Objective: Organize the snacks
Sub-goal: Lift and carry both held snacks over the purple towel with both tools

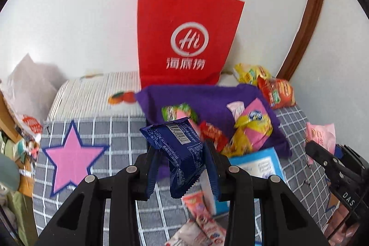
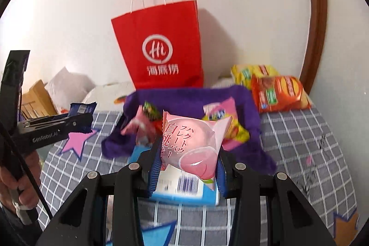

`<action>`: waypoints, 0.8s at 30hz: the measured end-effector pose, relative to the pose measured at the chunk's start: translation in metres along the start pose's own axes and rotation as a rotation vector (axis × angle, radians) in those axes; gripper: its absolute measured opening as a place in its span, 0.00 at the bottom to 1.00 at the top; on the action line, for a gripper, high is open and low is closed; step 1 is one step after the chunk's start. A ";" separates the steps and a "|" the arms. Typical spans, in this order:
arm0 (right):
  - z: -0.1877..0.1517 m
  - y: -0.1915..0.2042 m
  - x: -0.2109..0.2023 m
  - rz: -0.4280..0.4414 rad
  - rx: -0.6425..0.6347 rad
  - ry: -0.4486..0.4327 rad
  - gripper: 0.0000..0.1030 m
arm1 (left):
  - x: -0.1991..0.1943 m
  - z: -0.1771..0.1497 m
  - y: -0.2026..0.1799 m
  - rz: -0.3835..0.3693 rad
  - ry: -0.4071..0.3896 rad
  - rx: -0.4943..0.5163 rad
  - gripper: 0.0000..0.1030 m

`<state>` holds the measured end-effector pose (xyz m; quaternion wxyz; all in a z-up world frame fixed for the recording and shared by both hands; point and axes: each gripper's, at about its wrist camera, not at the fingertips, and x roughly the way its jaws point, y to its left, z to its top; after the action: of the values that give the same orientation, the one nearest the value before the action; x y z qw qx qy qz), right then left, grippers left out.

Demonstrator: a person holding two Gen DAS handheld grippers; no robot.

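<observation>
My left gripper point(image 1: 182, 160) is shut on a dark blue snack packet point(image 1: 177, 151), held above the checked bedspread in front of a purple cloth tray point(image 1: 214, 100) that holds several snack packets. My right gripper point(image 2: 188, 165) is shut on a pink peach-print snack packet point(image 2: 193, 144), held above a light blue box point(image 2: 184, 190) just before the purple tray point(image 2: 184, 96). The left gripper with its blue packet point(image 2: 80, 108) shows at the left of the right wrist view. The right gripper point(image 1: 322, 153) with the pink packet point(image 1: 320, 135) shows at the right of the left wrist view.
A red paper bag point(image 1: 184, 36) with white handles stands upright against the wall behind the tray. Yellow and orange chip bags point(image 2: 274, 89) lie right of the tray. The grey checked bedspread point(image 1: 110, 130) has a pink star. More packets point(image 1: 203, 218) lie below the left gripper. Clutter lies at the left.
</observation>
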<state>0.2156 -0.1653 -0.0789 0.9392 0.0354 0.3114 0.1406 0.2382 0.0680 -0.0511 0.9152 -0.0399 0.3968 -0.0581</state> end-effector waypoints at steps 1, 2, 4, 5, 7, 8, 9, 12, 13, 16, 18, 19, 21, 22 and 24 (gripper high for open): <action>0.007 -0.001 0.003 0.005 0.001 -0.004 0.39 | 0.001 0.005 -0.002 0.001 -0.007 0.004 0.34; 0.015 -0.002 0.006 0.012 0.000 -0.008 0.39 | 0.004 0.010 -0.003 0.003 -0.011 0.007 0.34; 0.027 -0.003 0.012 0.017 0.003 -0.009 0.39 | 0.009 0.016 -0.005 0.003 -0.014 0.011 0.34; 0.032 -0.003 0.015 0.020 0.003 -0.011 0.39 | 0.013 0.021 -0.005 0.000 -0.013 0.010 0.34; 0.046 -0.002 0.021 0.025 0.000 -0.022 0.39 | 0.019 0.027 -0.006 -0.002 -0.011 0.006 0.34; 0.051 -0.002 0.024 0.027 -0.001 -0.026 0.39 | 0.022 0.031 -0.006 -0.002 -0.011 0.005 0.34; 0.057 -0.001 0.028 0.030 -0.004 -0.032 0.39 | 0.026 0.036 -0.006 -0.001 -0.011 0.002 0.34; 0.075 0.001 0.041 0.040 -0.015 -0.037 0.39 | 0.035 0.047 -0.006 -0.001 -0.014 -0.008 0.34; 0.080 0.001 0.046 0.041 -0.016 -0.037 0.39 | 0.038 0.049 -0.006 -0.003 -0.015 -0.011 0.34; 0.092 0.002 0.064 0.059 -0.011 -0.027 0.39 | 0.050 0.059 -0.006 -0.014 -0.011 -0.023 0.34; 0.094 0.001 0.074 0.073 -0.004 -0.021 0.39 | 0.060 0.062 -0.005 -0.023 -0.006 -0.033 0.34; 0.094 0.000 0.079 0.079 -0.002 -0.017 0.39 | 0.064 0.063 -0.005 -0.028 -0.002 -0.038 0.34; 0.091 -0.002 0.089 0.085 0.000 -0.009 0.39 | 0.073 0.061 0.000 -0.042 0.010 -0.058 0.34; 0.088 -0.004 0.094 0.088 -0.003 0.000 0.39 | 0.079 0.058 0.002 -0.047 0.019 -0.066 0.34; 0.082 -0.007 0.108 0.083 -0.010 0.033 0.39 | 0.094 0.055 0.006 -0.034 0.064 -0.069 0.34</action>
<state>0.3493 -0.1393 -0.0761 0.9274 0.0414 0.3244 0.1815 0.3426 0.0620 -0.0820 0.8990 -0.0763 0.4269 -0.0613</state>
